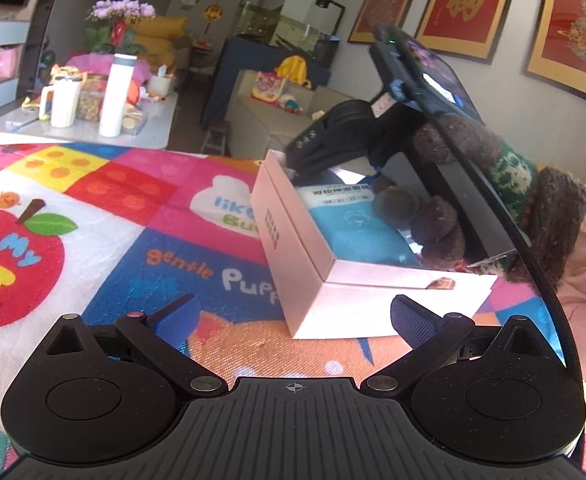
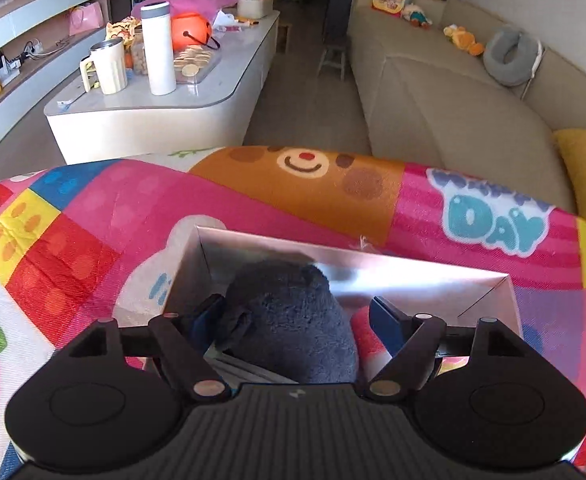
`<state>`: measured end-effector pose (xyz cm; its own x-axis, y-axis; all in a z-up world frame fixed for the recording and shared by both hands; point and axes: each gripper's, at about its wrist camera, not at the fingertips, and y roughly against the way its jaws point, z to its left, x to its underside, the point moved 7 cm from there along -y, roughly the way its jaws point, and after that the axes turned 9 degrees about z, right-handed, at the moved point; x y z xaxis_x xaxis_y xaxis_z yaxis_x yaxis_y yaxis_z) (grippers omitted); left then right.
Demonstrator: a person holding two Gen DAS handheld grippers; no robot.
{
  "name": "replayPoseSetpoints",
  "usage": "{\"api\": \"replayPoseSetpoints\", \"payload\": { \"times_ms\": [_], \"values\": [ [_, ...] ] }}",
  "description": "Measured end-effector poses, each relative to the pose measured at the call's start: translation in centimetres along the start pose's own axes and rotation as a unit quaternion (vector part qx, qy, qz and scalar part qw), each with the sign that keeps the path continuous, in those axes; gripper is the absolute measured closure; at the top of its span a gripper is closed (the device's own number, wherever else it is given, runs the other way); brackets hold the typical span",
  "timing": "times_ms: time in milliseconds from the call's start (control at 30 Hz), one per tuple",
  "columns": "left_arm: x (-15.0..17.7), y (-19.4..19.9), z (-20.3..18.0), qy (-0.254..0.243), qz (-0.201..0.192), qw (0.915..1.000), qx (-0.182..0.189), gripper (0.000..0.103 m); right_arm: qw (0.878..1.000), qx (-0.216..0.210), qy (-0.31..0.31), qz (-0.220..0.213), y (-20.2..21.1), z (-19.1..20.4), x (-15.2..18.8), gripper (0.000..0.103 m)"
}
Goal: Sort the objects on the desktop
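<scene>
On the left wrist view, the left gripper (image 1: 293, 316) hangs low over the colourful cartoon mat (image 1: 105, 216) that covers the surface, jaws spread wide and nothing between them. Just ahead of its right finger sits the pale pink box (image 1: 293, 240), lid off, standing on the mat, with a blue packet (image 1: 349, 216) lying inside it. Moving right, a shiny dark panel (image 1: 453, 184) leans over the box, and it mirrors the brown plush toy (image 1: 553, 216) with its green patterned sweater. At the far end of the box the right gripper (image 1: 309, 156) dips toward the box's far rim.

Over to the right wrist view: the right gripper (image 2: 297, 316) points steeply down into the box (image 2: 413, 276), and the toy's dark fuzzy head (image 2: 293, 320) sits between its fingers. The left pad looks close against the plush; the right pad stands clear, with a gap showing, so the jaws are parted and not clamping. Whether the toy already rests on the box floor I cannot tell. Beyond the mat, a white coffee table (image 2: 153, 120) on the left, a beige sofa (image 2: 453, 100) on the right.
</scene>
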<state>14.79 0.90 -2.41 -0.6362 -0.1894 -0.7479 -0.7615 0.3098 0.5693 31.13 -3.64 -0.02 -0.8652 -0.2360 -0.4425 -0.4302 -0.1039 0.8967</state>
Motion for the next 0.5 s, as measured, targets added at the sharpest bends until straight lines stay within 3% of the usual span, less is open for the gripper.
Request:
{"api": "replayPoseSetpoints", "payload": {
  "times_ms": [67, 167, 233, 300, 500],
  "values": [
    [-0.1, 0.2, -0.3, -0.004, -0.005, 1.0, 0.004, 0.0, 1.0, 0.001, -0.009, -0.023, 1.8, -0.8, 0.1, 0.05],
    [-0.2, 0.5, -0.7, -0.008, -0.013, 0.9998, 0.011, 0.0, 0.995, -0.003, 0.012, -0.103, 7.4, -1.2, -0.4, 0.054],
    [-0.2, 0.6, -0.8, -0.009, -0.017, 0.9998, 0.009, 0.0, 0.983, 0.035, 0.058, -0.17, 11.1, -0.6, -0.5, 0.054],
    [-0.2, 0.6, -0.9, -0.012, -0.018, 0.9998, 0.007, 0.0, 0.969, 0.074, 0.106, -0.209, 12.9, 0.3, -0.4, 0.053],
    [-0.1, 0.2, -0.5, -0.008, -0.01, 0.9999, 0.0, 0.0, 0.966, 0.1, 0.16, -0.176, 9.6, 2.1, 0.3, 0.053]
  ]
}}
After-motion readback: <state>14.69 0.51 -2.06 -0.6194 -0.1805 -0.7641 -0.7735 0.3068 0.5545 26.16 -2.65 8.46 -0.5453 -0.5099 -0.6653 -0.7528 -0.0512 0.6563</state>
